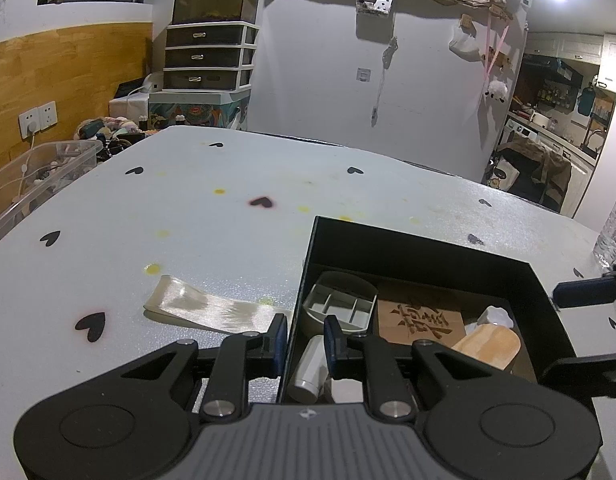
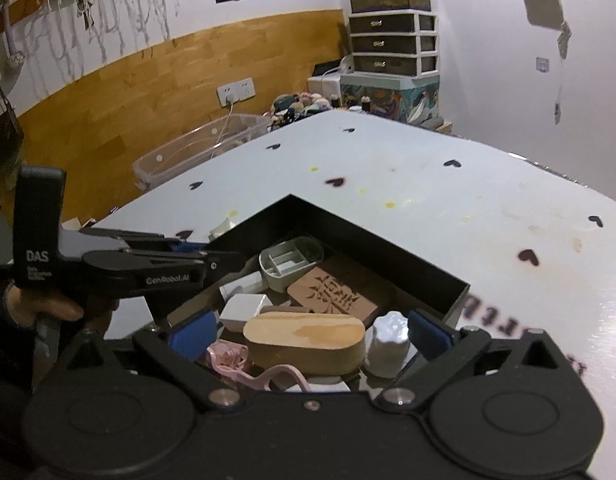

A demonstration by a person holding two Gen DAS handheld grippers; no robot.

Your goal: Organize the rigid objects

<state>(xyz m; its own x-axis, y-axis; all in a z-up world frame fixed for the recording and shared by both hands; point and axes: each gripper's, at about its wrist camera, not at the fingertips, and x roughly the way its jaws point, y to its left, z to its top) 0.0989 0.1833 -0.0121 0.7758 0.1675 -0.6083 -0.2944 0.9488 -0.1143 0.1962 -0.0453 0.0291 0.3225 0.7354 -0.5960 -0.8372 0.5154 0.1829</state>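
A black box [image 1: 428, 246] [image 2: 348, 224] on the white table holds a grey divided tray [image 1: 340, 305] [image 2: 291, 261], a carved wooden block [image 1: 422, 320] [image 2: 332, 290], an oval wooden piece [image 1: 488, 346] [image 2: 303, 340], a white cylinder [image 1: 308, 368], a white cube [image 2: 243, 306], a white lump [image 2: 390, 344] and a pink item [image 2: 247, 368]. My left gripper [image 1: 305, 338] straddles the box's left wall, jaws slightly apart with only the wall between them. My right gripper [image 2: 308, 334] is open over the oval piece. A shiny beige strip [image 1: 211, 308] lies left of the box.
The table [image 1: 227, 208] has heart marks and yellow stains. A clear bin [image 1: 35, 176] [image 2: 195, 148] stands off its left side. A water bottle [image 1: 614, 228] is at the right edge. A drawer unit [image 1: 207, 56] stands behind.
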